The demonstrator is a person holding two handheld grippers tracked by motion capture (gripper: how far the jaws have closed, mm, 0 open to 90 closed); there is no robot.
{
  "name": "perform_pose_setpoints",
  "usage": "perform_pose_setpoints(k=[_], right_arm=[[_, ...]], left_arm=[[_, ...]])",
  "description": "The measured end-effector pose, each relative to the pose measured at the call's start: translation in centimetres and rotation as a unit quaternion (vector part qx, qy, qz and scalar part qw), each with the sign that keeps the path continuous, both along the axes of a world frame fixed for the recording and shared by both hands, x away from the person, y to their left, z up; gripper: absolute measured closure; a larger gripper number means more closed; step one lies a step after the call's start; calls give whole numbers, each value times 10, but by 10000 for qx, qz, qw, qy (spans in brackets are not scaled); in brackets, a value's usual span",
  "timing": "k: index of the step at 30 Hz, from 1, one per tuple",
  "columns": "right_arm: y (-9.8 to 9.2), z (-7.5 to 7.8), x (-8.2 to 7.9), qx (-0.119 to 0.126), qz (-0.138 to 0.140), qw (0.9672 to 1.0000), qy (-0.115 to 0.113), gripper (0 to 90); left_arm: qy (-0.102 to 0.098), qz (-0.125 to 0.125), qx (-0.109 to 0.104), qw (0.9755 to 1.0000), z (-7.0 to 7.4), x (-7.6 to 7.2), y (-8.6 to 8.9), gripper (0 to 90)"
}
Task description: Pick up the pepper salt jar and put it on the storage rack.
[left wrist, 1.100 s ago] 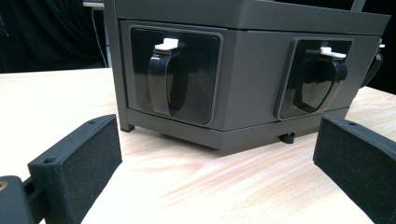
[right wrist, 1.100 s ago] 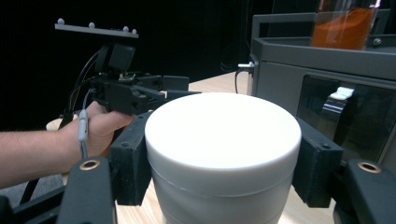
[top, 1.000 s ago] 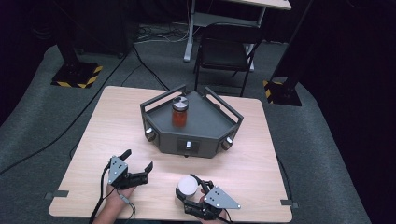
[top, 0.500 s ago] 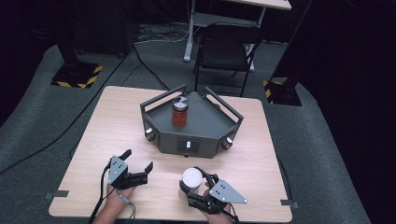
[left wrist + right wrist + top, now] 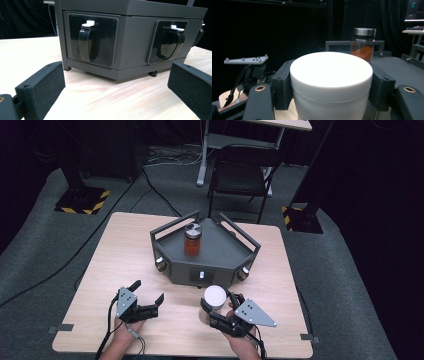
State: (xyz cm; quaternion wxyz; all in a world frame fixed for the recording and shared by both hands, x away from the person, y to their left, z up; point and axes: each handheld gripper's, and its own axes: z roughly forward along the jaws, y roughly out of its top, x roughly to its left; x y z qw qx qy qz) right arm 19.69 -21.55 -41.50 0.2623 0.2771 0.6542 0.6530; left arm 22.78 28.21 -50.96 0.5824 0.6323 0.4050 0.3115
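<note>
Dark curtains and grey carpet are surrounding the wooden bench (image 5: 125, 255), on which a dark grey angular tray stand (image 5: 215, 265) is being carried near the middle. An upright jar of orange powder with a metal lid (image 5: 192, 240) is being held on the stand's top. Just in front of the stand, a white lidded jar (image 5: 214, 301) is being gripped by the right tongs (image 5: 216, 312), the pads being pressed against its two sides in the right gripper view (image 5: 331, 82), and it is being held just above the bench. The left tongs (image 5: 147, 295) are being held open over the bench, nothing being clasped between them, and are being pointed at the stand's front panels (image 5: 92, 41).
</note>
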Motion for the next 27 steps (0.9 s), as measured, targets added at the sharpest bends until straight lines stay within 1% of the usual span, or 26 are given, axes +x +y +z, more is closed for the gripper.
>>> perform_pose_setpoints(k=[6,12,17,21,27], right_arm=[[1,8,5,36,-38,10000,-60,326],[0,19,10,70,-90,9998,-181,327],[0,31,13,102,-244,9993,-269,327],[-1,39,16,41,-363,9988,-318,327],[-3,45,21,65,-530,9981,-299,328]], left_arm=[[6,-1,-7,10000,0,0,0,7],[27,-18,-25,10000,0,1,1,7],[28,-29,-34,10000,0,1,1,7],[29,-26,-36,10000,0,1,2,7],[40,-24,-32,10000,0,1,1,7]])
